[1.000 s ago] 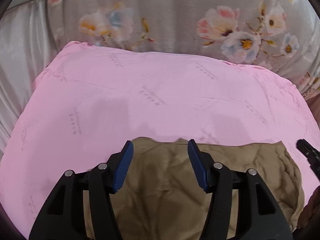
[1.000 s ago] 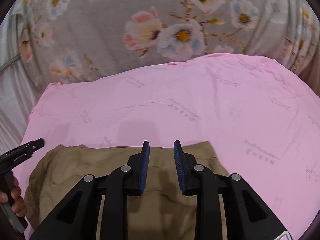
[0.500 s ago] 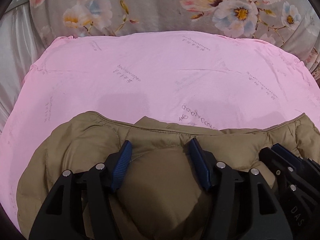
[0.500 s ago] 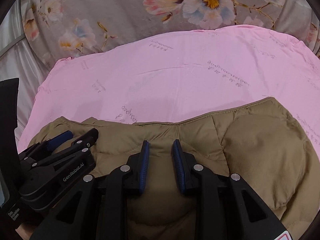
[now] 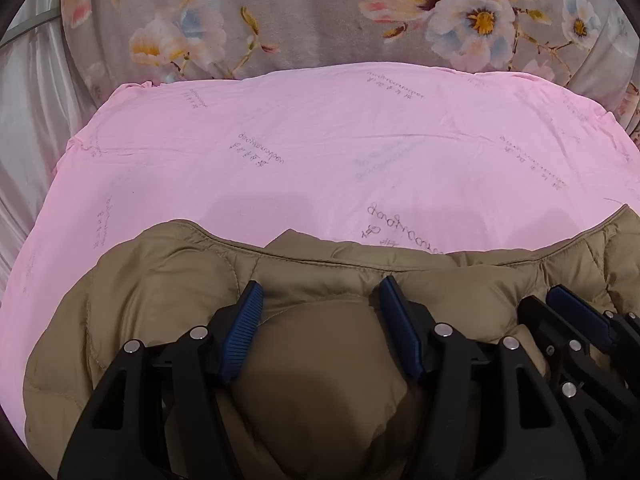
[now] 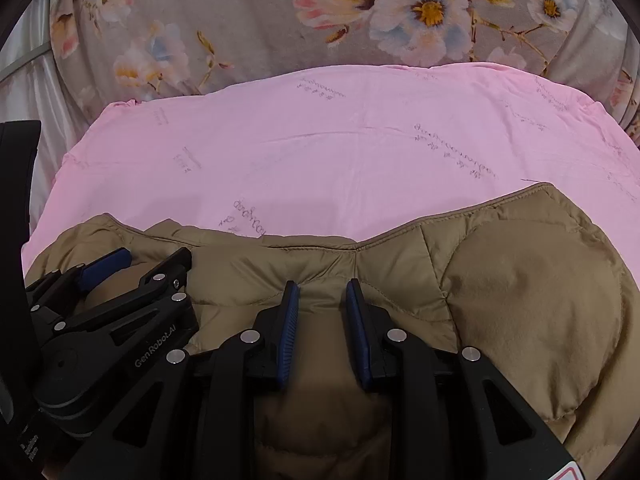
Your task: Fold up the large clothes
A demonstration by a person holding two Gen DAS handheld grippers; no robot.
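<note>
Two grippers sit side by side over a tan quilted jacket [image 5: 168, 280]. The left gripper [image 5: 320, 304] has its blue-padded fingers spread wide, with a puffy bulge of jacket fabric rising between them; the pads press against that bulge, but whether they truly pinch it cannot be told. The right gripper [image 6: 322, 300] has its fingers much closer together, a narrow gap between the blue pads, with a fold of the jacket [image 6: 520, 300] lying in that gap; whether it is actually clamped is not clear either. In the right wrist view the left gripper [image 6: 132, 264] shows at the lower left, just beside the right one, resting on the same garment. The jacket lies bunched along the near edge of a pink sheet [image 5: 320, 160] printed with faint script. Beyond the sheet's far edge lies a grey floral fabric [image 5: 312, 12], and pale satin cloth [image 5: 28, 112] shows at the left.
</note>
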